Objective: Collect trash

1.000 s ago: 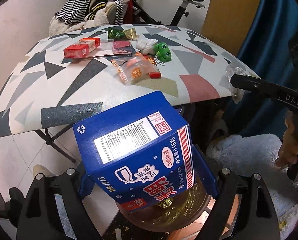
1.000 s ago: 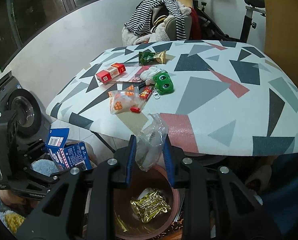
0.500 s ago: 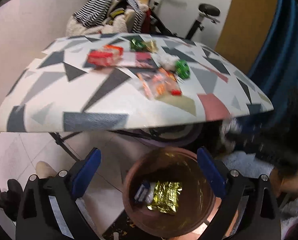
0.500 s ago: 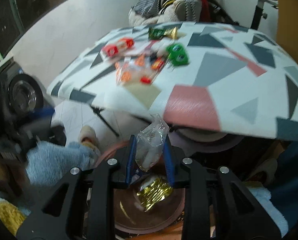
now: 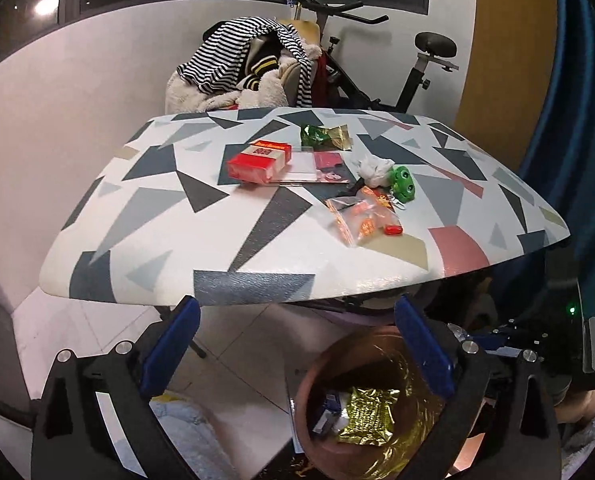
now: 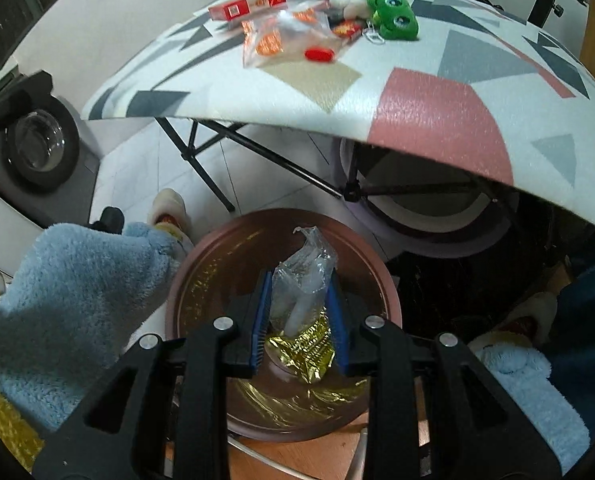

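My left gripper [image 5: 297, 344] is open and empty, beside the brown round bin [image 5: 309, 388] on the floor. In the bin lie a gold wrapper [image 5: 367, 416] and the blue carton [image 5: 329, 410]. My right gripper [image 6: 299, 316] is shut on a crumpled clear plastic bag [image 6: 305, 276] and holds it just over the bin [image 6: 201, 276], above the gold wrapper [image 6: 305, 350]. On the patterned table [image 5: 177, 240] lie a red box [image 5: 257, 160], a clear bag of orange snacks [image 5: 361, 220], a green-gold wrapper [image 5: 325, 136], a white tissue [image 5: 373, 168] and a green toy [image 5: 403, 182].
The table's black folding legs [image 6: 217, 156] stand just behind the bin. Blue fluffy sleeves [image 6: 65, 292] flank the bin. A chair heaped with striped clothes [image 5: 249, 60] and an exercise bike [image 5: 417, 68] stand behind the table. A blue curtain [image 5: 577, 120] hangs at right.
My left gripper opened and the blue carton dropped into the bin. My right gripper came down from table height with the plastic bag to just above the bin.
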Available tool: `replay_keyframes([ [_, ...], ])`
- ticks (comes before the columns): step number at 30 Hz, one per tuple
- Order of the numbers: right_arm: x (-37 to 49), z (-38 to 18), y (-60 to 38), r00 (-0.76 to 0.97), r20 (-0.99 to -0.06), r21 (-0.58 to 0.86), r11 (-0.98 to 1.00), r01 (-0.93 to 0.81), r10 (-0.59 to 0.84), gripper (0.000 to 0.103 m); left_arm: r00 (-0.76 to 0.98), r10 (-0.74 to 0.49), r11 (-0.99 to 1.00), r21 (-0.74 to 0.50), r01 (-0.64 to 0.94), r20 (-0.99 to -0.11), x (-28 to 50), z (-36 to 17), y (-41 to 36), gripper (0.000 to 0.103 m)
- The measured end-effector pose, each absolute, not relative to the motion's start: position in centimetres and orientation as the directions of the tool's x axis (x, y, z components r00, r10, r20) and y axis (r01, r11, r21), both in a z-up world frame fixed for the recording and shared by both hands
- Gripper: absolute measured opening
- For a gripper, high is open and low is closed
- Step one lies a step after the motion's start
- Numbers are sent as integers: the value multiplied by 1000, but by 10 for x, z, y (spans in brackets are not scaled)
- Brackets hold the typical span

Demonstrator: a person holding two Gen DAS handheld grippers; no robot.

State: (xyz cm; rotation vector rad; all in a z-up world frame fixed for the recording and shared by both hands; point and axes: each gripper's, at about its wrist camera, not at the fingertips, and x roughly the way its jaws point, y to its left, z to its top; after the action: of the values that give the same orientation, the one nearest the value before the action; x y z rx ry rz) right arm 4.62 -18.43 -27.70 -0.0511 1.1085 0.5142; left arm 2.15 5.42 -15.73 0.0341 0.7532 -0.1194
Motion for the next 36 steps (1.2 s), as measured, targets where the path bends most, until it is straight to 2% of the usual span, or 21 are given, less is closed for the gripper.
replay_keyframes([
  [4,48,-281,-184,337,-877,191,892,-410,343,33,726,-87,994,-13,108,-682,23,-157,58,95],
  [6,48,-281,-184,338,-879,183,893,-411,336,38,727,-86,994,-15,104,-681,23,-158,60,95],
  [7,48,-280,-184,343,-878,180,893,-412,335,48,728,-86,995,-15,103,-680,23,-158,60,95],
  [8,48,-279,-184,349,-876,174,894,-412,332,65,729,-84,995,-14,102,-679,23,-158,61,95],
  [11,48,-271,-184,383,-863,156,895,-418,329,88,728,-94,994,-25,105,-679,25,-158,63,96],
  [13,50,-262,-187,409,-851,153,900,-409,330,96,730,-114,992,-38,120,-674,25,-158,64,96],
  [22,72,-232,-213,472,-812,190,920,-344,344,97,773,-96,990,22,141,-627,31,-144,64,97],
  [26,89,-223,-224,481,-811,204,931,-301,333,97,787,-94,991,15,131,-609,37,-136,69,97],
  [31,111,-213,-232,485,-822,172,943,-286,297,97,789,-141,990,-59,132,-598,52,-125,83,97],
  [36,130,-205,-238,493,-818,171,943,-284,297,97,807,-102,993,-12,116,-582,67,-118,90,97],
])
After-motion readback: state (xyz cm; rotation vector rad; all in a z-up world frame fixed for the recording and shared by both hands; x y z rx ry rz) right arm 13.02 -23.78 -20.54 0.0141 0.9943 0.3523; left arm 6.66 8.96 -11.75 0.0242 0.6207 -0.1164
